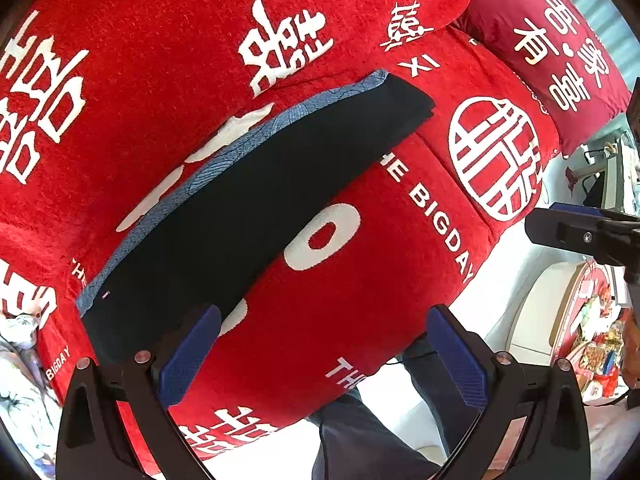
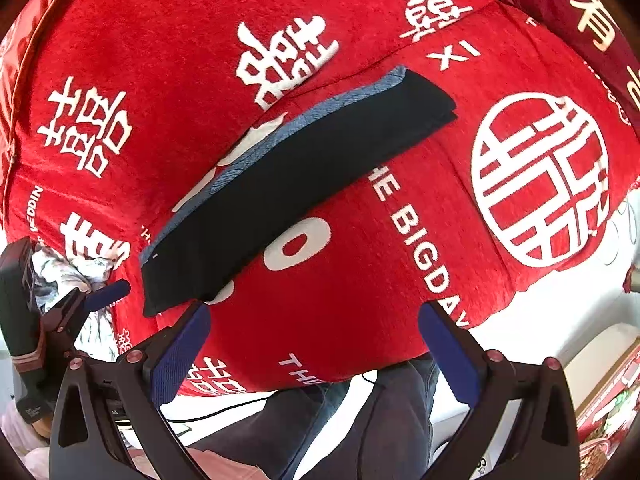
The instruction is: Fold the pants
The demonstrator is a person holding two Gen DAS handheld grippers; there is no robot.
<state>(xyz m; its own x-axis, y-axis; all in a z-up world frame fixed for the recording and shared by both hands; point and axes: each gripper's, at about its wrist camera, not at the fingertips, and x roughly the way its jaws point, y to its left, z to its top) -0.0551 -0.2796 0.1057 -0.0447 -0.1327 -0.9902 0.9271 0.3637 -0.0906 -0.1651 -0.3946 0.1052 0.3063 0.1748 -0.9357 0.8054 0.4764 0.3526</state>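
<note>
Black pants (image 1: 248,200) lie folded into a long narrow strip on a red bed cover (image 1: 360,312), running from near left to far right. A blue patterned garment (image 1: 224,164) lies under them, showing along the far edge. In the right wrist view the pants (image 2: 288,192) and the blue garment (image 2: 280,136) show the same way. My left gripper (image 1: 324,356) is open and empty, hovering above the cover just near of the pants' near end. My right gripper (image 2: 316,352) is open and empty, also just near of that end.
The red cover with white characters spreads over the bed. A dark red pillow (image 1: 560,48) lies at the far right. A pale floral cloth (image 2: 76,276) lies at the left. The bed's near edge drops to a white floor (image 1: 500,320), where the person's legs (image 2: 360,420) stand.
</note>
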